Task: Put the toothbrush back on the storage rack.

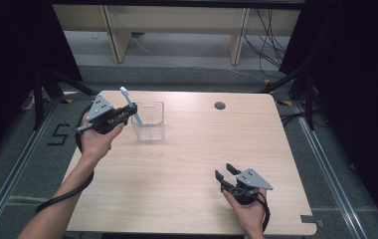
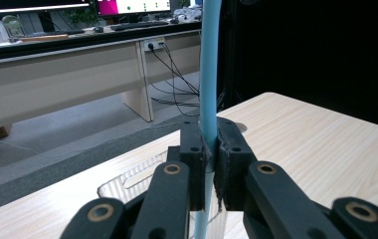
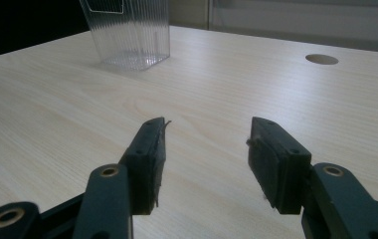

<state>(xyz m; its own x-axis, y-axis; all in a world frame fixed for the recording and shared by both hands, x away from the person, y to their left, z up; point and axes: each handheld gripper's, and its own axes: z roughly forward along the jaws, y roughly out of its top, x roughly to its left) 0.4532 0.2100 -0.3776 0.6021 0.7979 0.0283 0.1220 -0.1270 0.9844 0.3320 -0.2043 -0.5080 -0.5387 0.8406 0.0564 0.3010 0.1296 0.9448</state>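
Toothbrush (image 1: 127, 101), light blue, stands upright clamped in the left claw (image 1: 133, 110), just beside the left rim of the clear container (image 1: 149, 122) at the far left of the surface (image 1: 192, 149). Right claw (image 1: 225, 172) hovers low near the front edge, well apart, its 2 jaws wide with nothing between them.

A black "5" (image 1: 59, 134) is marked on the floor left of the table (image 1: 187, 164).

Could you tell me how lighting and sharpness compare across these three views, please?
High view: evenly lit table, dark curtains at both sides, soft overall. Left gripper view: the left hand-held gripper clamps the blue toothbrush, which is slightly soft up close; the right background is black. Right gripper view: sheen on the wood, clear container crisp.
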